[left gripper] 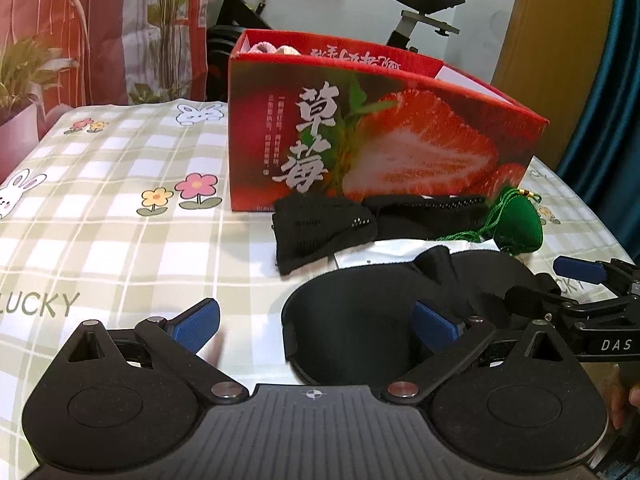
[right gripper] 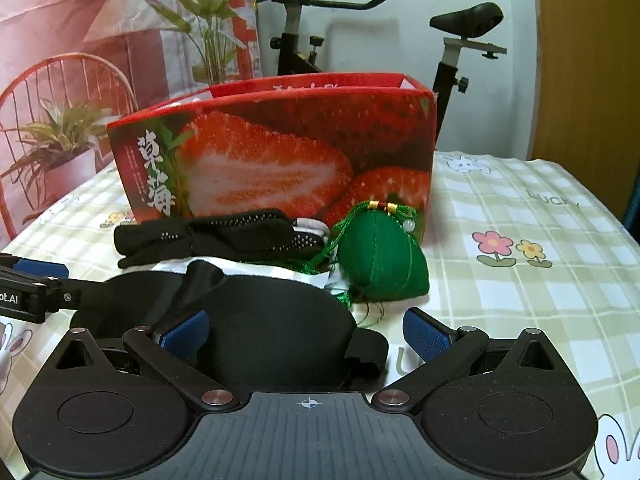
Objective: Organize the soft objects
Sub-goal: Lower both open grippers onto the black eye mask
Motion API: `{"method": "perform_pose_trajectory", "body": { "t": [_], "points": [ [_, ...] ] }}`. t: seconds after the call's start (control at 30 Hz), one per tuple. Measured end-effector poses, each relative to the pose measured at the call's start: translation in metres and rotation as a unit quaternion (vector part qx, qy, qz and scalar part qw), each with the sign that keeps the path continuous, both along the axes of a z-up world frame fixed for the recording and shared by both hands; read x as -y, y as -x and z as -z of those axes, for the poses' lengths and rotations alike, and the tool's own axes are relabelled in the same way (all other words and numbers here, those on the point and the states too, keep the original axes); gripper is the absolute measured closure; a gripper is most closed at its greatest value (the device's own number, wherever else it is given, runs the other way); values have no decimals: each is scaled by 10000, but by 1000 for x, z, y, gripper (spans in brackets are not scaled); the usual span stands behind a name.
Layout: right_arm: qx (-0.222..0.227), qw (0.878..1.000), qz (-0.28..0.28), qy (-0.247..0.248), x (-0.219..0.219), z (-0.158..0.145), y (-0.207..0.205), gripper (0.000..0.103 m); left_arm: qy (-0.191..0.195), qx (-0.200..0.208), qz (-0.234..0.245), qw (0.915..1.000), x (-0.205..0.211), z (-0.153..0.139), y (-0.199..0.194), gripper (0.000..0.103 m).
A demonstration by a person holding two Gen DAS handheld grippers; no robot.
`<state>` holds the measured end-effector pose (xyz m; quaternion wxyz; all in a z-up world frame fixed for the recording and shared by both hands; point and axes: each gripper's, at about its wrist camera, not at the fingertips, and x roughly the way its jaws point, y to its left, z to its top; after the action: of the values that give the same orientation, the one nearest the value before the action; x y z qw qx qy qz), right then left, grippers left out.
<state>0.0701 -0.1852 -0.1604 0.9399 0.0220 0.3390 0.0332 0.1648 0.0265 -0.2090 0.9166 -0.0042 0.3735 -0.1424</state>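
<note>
A table with a checked cloth (left gripper: 120, 208) printed with flowers and rabbits fills the lower two thirds of both views. On it, centre frame, stands an open red strawberry box (left gripper: 384, 136) (right gripper: 280, 152), with pale soft items just showing over its rim at the upper left in the left wrist view. Behind it, at the top of the frame, is an exercise bike (right gripper: 460, 40).

In front of the box, low in the centre of each view, lies a black eye mask (left gripper: 360, 320) (right gripper: 272, 336), partly over a white sheet (left gripper: 400, 252). Between mask and box lie black knit gloves (left gripper: 324, 224) (right gripper: 216, 236), side by side against the foot of the box. Just right of them sits a green stuffed pouch (left gripper: 520, 224) (right gripper: 380, 256) with a green cord and gold beads, touching the foot of the box.

The left gripper (left gripper: 320, 324) has its blue pads spread wide, the right one over the mask's left end, the left over bare cloth. The right gripper (right gripper: 308, 336) is likewise spread, the left pad over the mask, the right one beside it; neither holds anything.
</note>
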Motion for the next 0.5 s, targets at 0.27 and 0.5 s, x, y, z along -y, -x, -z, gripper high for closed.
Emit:
{"method": "perform_pose_trajectory", "body": {
  "t": [0.27,0.5],
  "points": [
    [17,10000,-68,52,-2,1,-1,0,11,-49,14,10000,0,8,4,0],
    [3,10000,-63,5,-1,2,-2,1,122,-18,81,9999,0,10,4,0]
  ]
}}
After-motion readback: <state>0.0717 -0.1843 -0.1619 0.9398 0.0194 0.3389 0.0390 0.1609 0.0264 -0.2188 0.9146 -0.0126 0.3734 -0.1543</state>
